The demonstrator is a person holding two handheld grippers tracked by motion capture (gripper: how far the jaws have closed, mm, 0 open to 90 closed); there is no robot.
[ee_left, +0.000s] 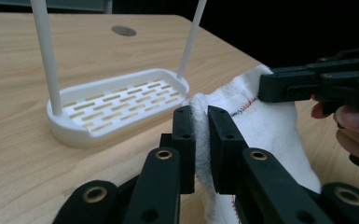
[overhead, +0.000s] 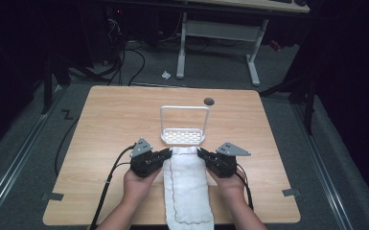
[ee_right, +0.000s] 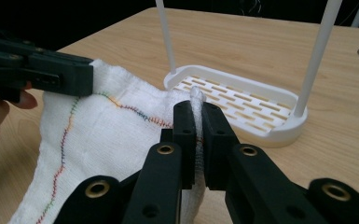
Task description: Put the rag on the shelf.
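A white towel [overhead: 187,187] with multicoloured stitching along its hem lies lengthwise on the wooden table [overhead: 115,120], its near end hanging over the front edge. My left gripper [overhead: 167,154] is shut on the towel's far left corner [ee_left: 199,105]. My right gripper [overhead: 202,153] is shut on the far right corner [ee_right: 196,95]. Both corners are pinched between the black jaws and lifted slightly. Just beyond them stands a white rack [overhead: 183,136] with a slotted base [ee_left: 116,105] and a tall hoop-shaped bar [ee_right: 319,51]. The other gripper appears at the side of each gripper view.
A round grommet hole [overhead: 209,101] sits in the table behind the rack. Beyond the table are a white desk frame [overhead: 218,33], cables on the floor and dark surroundings. Bare tabletop lies to the left and right of the towel.
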